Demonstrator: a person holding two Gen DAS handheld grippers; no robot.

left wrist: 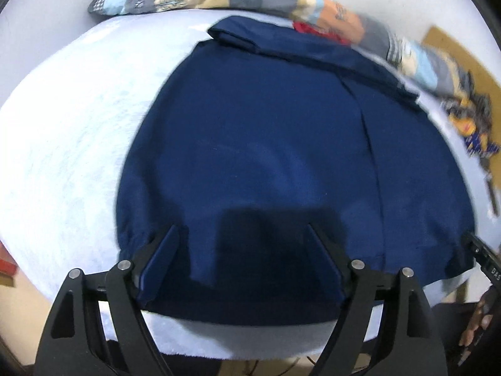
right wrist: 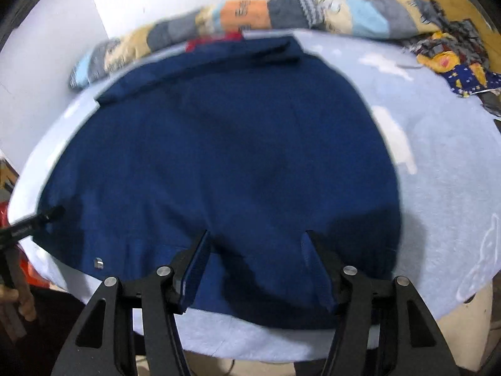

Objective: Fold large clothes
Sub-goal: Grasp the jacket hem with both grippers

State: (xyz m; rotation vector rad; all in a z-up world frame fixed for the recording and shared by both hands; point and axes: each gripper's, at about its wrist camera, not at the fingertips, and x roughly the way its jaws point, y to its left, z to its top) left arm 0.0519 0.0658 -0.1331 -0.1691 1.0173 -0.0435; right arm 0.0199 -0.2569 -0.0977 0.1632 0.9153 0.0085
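A large navy blue garment (left wrist: 266, 144) lies spread flat on a pale blue bed sheet (left wrist: 69, 144), its far part folded over into a band. It also shows in the right wrist view (right wrist: 225, 156). My left gripper (left wrist: 241, 228) is open, its jaws wide apart just above the garment's near hem on the left side. My right gripper (right wrist: 256, 235) is open above the near hem on the right side. The right gripper's tip shows at the edge of the left wrist view (left wrist: 482, 250), and the left gripper's tip shows in the right wrist view (right wrist: 34, 222).
A patchwork quilt (right wrist: 281, 12) is bunched along the far edge of the bed against a white wall. A red cloth (left wrist: 316, 29) peeks from under it. A patterned yellow and blue cloth (right wrist: 454, 69) lies at the far right. The bed's near edge (right wrist: 250, 341) is below my grippers.
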